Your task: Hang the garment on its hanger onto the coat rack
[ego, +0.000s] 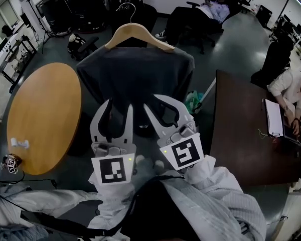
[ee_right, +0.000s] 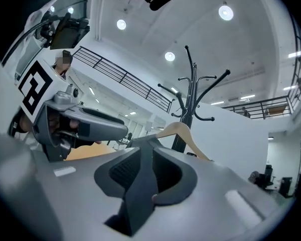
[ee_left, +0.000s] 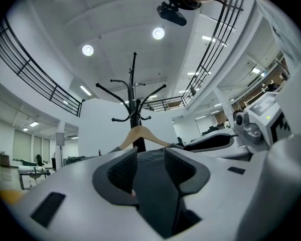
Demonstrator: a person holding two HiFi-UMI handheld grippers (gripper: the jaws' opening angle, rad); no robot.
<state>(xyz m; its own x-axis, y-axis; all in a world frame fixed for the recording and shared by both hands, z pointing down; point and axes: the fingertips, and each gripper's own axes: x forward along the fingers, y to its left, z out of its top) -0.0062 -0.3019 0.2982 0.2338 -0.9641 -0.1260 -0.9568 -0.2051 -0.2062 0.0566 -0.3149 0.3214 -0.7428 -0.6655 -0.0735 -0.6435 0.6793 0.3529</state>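
A dark garment (ego: 135,74) hangs on a wooden hanger (ego: 135,34), whose wire hook reaches up to the black coat rack (ee_left: 134,99). No gripper holds the hanger. Both grippers are at the garment's lower hem, side by side. My left gripper (ego: 116,115) has cloth filling the gap between its pads, so it is shut on the hem. Just to its right, my right gripper (ego: 166,109) pinches a narrow fold of the same cloth (ee_right: 140,185). In both gripper views the hanger (ee_right: 183,132) shows above the jaws, in front of the rack's pole (ee_right: 190,99).
A round wooden table (ego: 40,114) stands at the left with a small white object (ego: 20,143) on it. A dark brown desk (ego: 241,134) stands at the right, where a person (ego: 291,92) works. Another person (ego: 210,9) reclines in a chair behind the rack.
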